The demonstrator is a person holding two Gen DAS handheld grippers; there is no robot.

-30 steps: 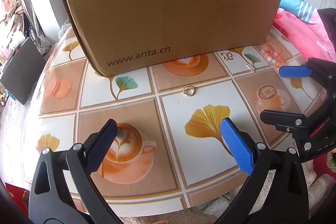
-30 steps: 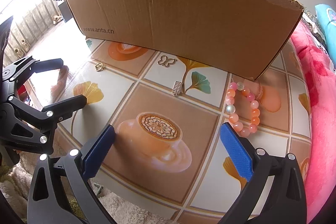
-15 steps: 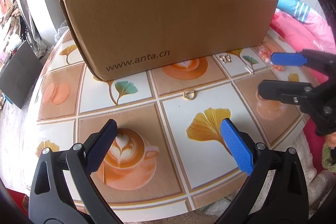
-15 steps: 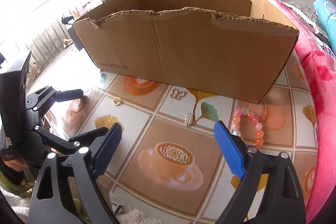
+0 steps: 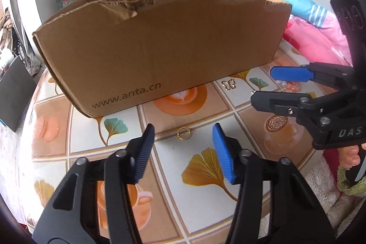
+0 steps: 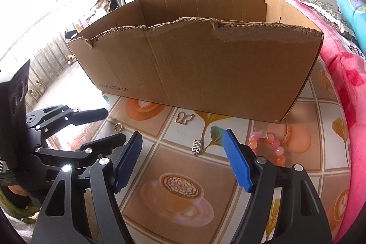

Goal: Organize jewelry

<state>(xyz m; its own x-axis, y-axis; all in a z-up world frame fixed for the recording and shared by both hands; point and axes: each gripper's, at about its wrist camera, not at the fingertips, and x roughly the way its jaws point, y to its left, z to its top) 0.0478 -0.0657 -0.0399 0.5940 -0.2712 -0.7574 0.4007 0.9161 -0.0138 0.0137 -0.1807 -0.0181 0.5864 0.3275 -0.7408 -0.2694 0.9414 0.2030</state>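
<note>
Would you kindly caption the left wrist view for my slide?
Left gripper, closing and empty, lines up on a gold ring before the cardboard box.

matt torn cardboard box (image 5: 160,47), glossy tablecloth (image 5: 173,164) – shiny metal ring (image 5: 184,133)

The left gripper (image 5: 183,148) angles downward, its jaws closing with nothing pressed between the blue pads. The right gripper (image 6: 183,159) tilts down likewise, jaws also closing on nothing. Fingers (image 5: 350,158), seemingly a hand's, show blurred beneath the right gripper's body.
</note>
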